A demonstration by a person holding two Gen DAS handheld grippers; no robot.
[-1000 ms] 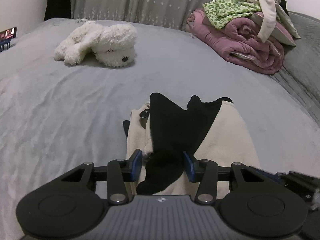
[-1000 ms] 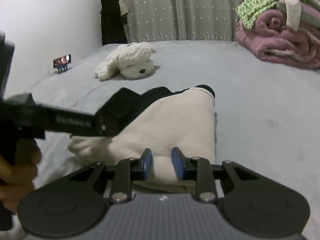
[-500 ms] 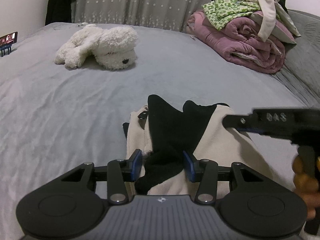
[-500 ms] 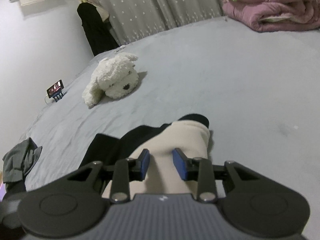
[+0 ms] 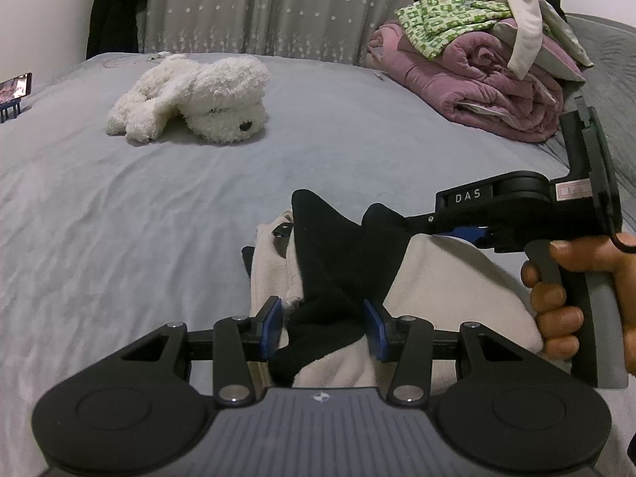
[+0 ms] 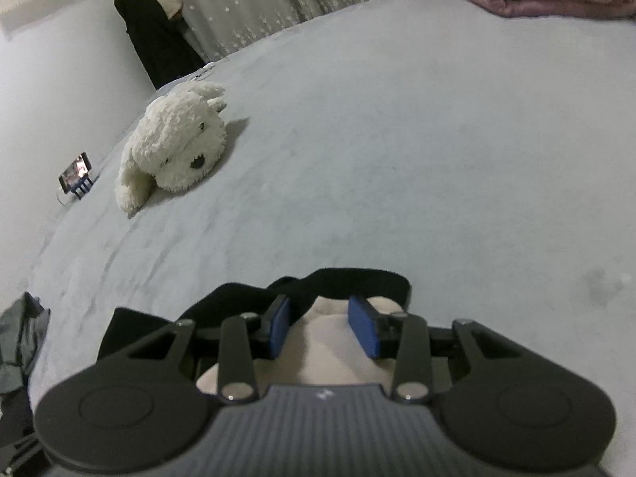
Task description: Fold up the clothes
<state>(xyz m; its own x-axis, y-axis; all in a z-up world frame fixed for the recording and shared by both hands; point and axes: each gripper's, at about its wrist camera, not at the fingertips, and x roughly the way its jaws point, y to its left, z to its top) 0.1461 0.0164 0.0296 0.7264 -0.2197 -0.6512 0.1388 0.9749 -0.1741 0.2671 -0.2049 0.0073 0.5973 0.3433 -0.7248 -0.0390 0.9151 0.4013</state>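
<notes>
Garment: a cream and black top [image 5: 437, 290] lies partly folded on the grey bed [image 5: 119, 218], low and centre in the left wrist view; a black sleeve or panel [image 5: 338, 262] runs diagonally over the cream body.
Left claw: the left gripper [image 5: 322, 328] sits at the bottom centre of its own view, its blue pads pressed on either side of a bunched black fold of the top, clamped on it.
Right claw: the right gripper [image 6: 322, 328] is at the bottom centre of its own view, over the cream end of the top near its black hem; its jaws are opening, cream cloth shows between them, and the pads stand clear of it.
Right claw from the other side: it enters from the right edge of the left wrist view, held by a hand [image 5: 572, 290] on its grey grip, its tip above the black cloth.
Soft toy: a white plush dog [image 5: 190, 99] lies in the upper left of the left wrist view, well apart from the top.
Pile: a rolled pink quilt [image 5: 469, 79] with a green patterned garment [image 5: 441, 20] and other clothes on it fills the upper right.
Phone: a lit phone on a small stand [image 6: 75, 177] stands at the left edge of the bed.
Backdrop: a grey star-print curtain [image 5: 278, 4] hangs behind the bed.
</notes>
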